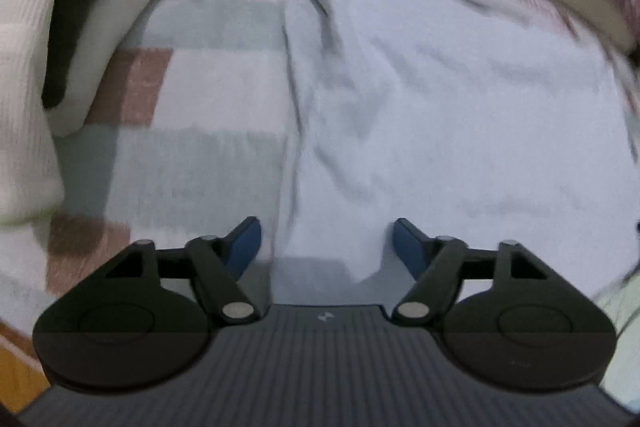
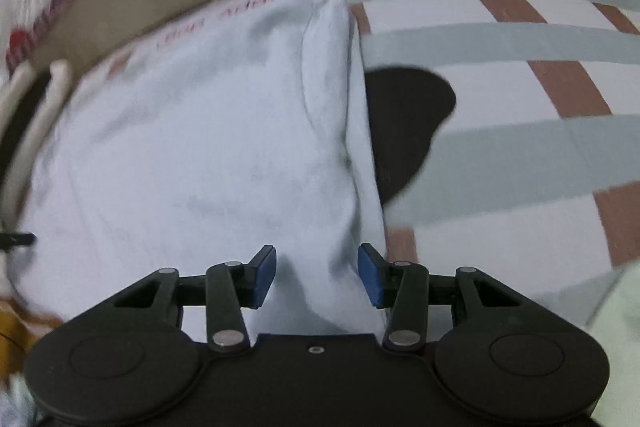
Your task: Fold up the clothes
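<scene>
A pale blue garment [image 1: 440, 115] lies spread on a checked bedsheet [image 1: 208, 95], its folded edge running up the middle. The left gripper [image 1: 327, 247] hangs over its near edge, jaws spread, pinching nothing. The right gripper [image 2: 317, 275] straddles a fold, jaws apart. A dark cloth [image 2: 404, 131] lies beside the garment.

We count one pale blue garment [image 1: 460, 115] lying on the checked bedsheet [image 1: 224, 83], and one dark piece of cloth [image 2: 404, 123] beside the garment's edge. At the sheet's left edge we see one white ribbed garment [image 1: 24, 39] with a black band. We count two grippers, the left gripper [image 1: 327, 247] and the right gripper [image 2: 317, 275], each with two blue pads.
</scene>
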`<state>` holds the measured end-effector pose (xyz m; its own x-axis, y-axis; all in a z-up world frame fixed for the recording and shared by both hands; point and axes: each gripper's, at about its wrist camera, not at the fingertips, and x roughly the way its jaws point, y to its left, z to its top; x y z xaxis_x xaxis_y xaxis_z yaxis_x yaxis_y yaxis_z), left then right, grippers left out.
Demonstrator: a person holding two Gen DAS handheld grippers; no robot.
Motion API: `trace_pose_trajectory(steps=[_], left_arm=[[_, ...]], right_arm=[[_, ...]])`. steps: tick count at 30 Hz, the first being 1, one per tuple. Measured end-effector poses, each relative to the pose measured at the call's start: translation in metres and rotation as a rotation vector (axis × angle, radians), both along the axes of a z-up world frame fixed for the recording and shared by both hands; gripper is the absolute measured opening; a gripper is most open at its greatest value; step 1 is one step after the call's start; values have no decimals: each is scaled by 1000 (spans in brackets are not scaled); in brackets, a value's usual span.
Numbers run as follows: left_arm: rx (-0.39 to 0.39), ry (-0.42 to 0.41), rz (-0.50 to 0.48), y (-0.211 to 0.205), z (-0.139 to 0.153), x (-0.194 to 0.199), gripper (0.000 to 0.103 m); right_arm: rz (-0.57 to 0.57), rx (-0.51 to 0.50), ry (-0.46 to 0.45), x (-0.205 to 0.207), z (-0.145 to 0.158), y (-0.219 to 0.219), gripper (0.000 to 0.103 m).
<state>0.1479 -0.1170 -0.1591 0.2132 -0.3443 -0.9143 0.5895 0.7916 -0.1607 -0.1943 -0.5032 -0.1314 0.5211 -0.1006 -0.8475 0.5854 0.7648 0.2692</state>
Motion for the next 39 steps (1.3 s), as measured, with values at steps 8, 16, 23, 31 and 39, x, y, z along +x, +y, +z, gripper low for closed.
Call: trace_pose_trajectory(steps=[8,16,23,31,39], left_arm=[[-56,-138,-12,22,25,-49,5],[76,-128,55,34,11,-65,3],[221,-260,61,30,16,-75,2],[13,-336,55,21,53,-85,5],[-75,-135,-244,-100,29,-122,8]], right_arm=[[80,-318,-1,-5,33,50,3],[78,-334,106,-11,18,49,2],[85,-362,125,-13,22,50,2],[-25,-425,270,-34,20,43,11],[-209,123,-101,-50,7,-4,56]])
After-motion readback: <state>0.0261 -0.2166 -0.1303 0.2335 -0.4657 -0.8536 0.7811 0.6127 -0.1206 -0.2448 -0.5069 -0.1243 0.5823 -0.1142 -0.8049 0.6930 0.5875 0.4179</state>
